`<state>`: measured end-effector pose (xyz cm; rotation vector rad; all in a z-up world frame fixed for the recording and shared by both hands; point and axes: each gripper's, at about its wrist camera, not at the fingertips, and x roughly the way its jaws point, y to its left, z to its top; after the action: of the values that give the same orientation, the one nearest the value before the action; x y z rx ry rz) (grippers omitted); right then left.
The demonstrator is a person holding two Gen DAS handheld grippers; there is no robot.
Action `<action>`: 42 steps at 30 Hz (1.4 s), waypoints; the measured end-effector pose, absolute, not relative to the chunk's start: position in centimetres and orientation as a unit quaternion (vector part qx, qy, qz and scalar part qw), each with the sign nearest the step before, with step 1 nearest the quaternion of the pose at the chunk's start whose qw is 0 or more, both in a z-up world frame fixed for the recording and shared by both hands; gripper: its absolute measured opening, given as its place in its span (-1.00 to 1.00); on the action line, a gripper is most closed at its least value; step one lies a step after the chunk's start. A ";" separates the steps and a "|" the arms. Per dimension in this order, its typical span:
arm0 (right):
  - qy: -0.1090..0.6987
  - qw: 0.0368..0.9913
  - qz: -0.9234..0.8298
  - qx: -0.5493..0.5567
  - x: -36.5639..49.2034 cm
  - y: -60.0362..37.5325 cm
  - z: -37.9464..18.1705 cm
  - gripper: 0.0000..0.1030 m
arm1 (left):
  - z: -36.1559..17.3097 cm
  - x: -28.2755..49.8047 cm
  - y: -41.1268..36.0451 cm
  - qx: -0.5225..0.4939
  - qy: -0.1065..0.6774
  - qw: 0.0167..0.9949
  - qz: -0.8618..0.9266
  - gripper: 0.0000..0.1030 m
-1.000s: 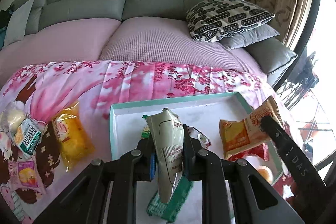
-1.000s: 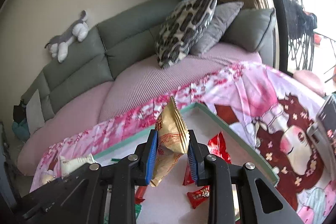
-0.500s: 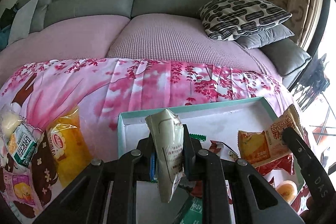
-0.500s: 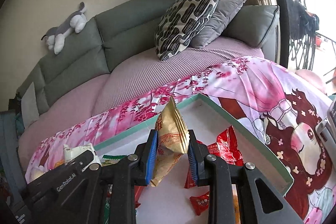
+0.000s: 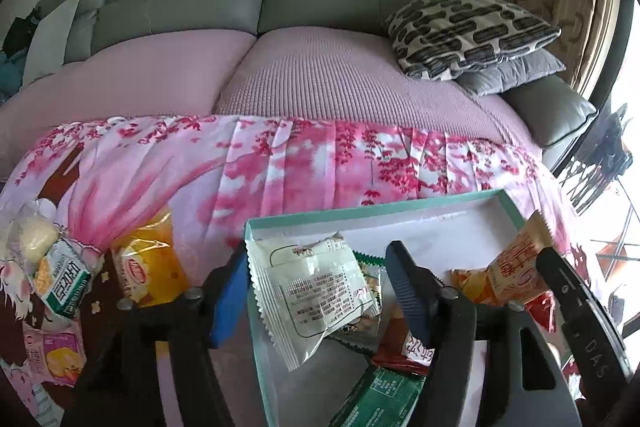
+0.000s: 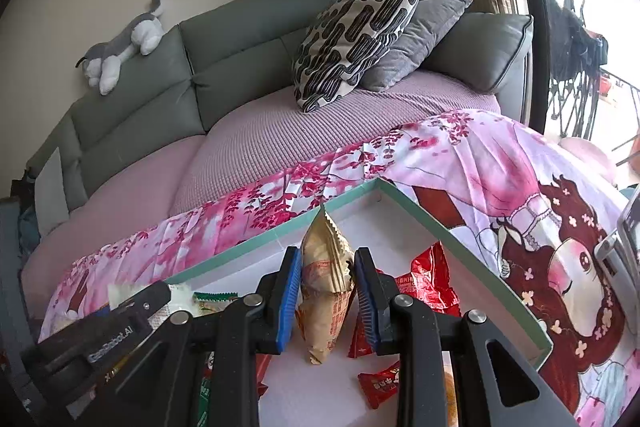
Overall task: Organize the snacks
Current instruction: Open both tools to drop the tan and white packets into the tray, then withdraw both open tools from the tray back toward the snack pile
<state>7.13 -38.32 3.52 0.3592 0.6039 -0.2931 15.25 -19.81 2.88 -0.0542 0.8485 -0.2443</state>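
Observation:
My left gripper [image 5: 320, 287] is open over the teal-rimmed white box [image 5: 360, 217]. A white snack packet [image 5: 316, 291] lies between its jaws, inside the box's left end on other packets. My right gripper [image 6: 327, 291] stands over the same box [image 6: 420, 209] with its jaws slightly parted around a tan-orange snack bag [image 6: 326, 291]; the bag's lower end rests on the box floor. That bag also shows in the left wrist view [image 5: 508, 273].
Red packets [image 6: 430, 277] and a green packet [image 5: 380, 395] lie in the box. Left of the box on the pink cloth lie a yellow packet [image 5: 150, 269], a green-white carton [image 5: 66, 285], a pale bun [image 5: 34, 241] and a pink packet [image 5: 56, 357]. A sofa with cushions [image 5: 468, 31] stands behind.
My left gripper has opened and the white packet has dropped into the box. My right gripper has lowered the tan-orange bag to the box floor and its jaws have widened.

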 end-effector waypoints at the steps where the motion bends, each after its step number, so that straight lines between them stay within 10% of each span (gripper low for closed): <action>1: 0.294 0.929 -0.142 0.174 7.1 -38.3 3.6 -0.42 | 3.2 15.1 -19.7 -0.026 0.409 0.904 -0.118 0.33; 14: 0.310 0.927 -0.168 0.131 7.1 -37.6 4.6 -0.38 | 3.3 15.0 -19.4 -0.005 0.432 0.897 -0.092 0.51; 18: 0.314 0.923 -0.180 0.131 7.1 -38.0 4.4 0.43 | 2.9 15.1 -19.3 0.005 0.433 0.898 -0.076 0.78; 32: 0.319 0.917 -0.194 0.138 7.1 -38.5 4.1 1.00 | 2.2 15.7 -18.5 0.001 0.441 0.896 -0.056 0.96; 42: 0.335 0.913 -0.197 0.124 7.3 -38.3 3.7 1.00 | 2.2 15.8 -18.4 -0.006 0.437 0.898 -0.054 0.98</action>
<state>7.32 -38.29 3.72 0.2559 0.6900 -0.4063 15.78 -18.39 2.21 -0.0116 0.9061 -0.1110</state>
